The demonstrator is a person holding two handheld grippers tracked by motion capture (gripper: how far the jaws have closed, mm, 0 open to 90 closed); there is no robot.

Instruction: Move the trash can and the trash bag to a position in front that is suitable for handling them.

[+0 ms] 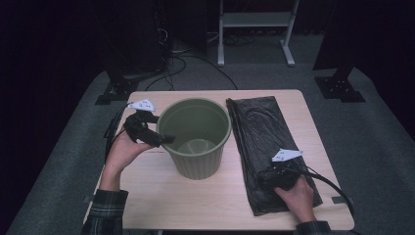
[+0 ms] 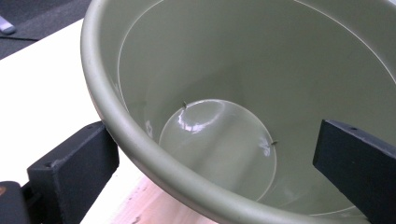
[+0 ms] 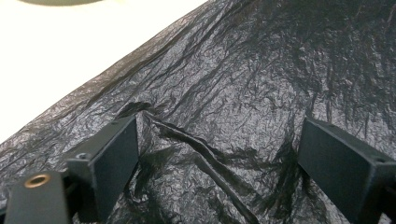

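A green plastic bin (image 1: 196, 137) stands upright and empty near the middle of the light wooden table (image 1: 161, 196), and a black bin bag (image 1: 262, 137) lies flat at its 3 o'clock side. The left gripper (image 1: 159, 138) sits at the bin's 9 o'clock, jaws apart and straddling the rim (image 2: 140, 144), one jaw outside the wall and one inside. The right gripper (image 1: 274, 177) presses down on the near end of the bag, jaws spread wide with wrinkled film (image 3: 210, 154) between them.

The likely risks: the thin film may slip or tear when pinched, or both layers may come up together so the bag will not open. A pull on the rim could tip the light bin.

Grey carpet (image 1: 377, 147) surrounds the table; beyond it stand dark stands, cables and a white frame (image 1: 254, 19).
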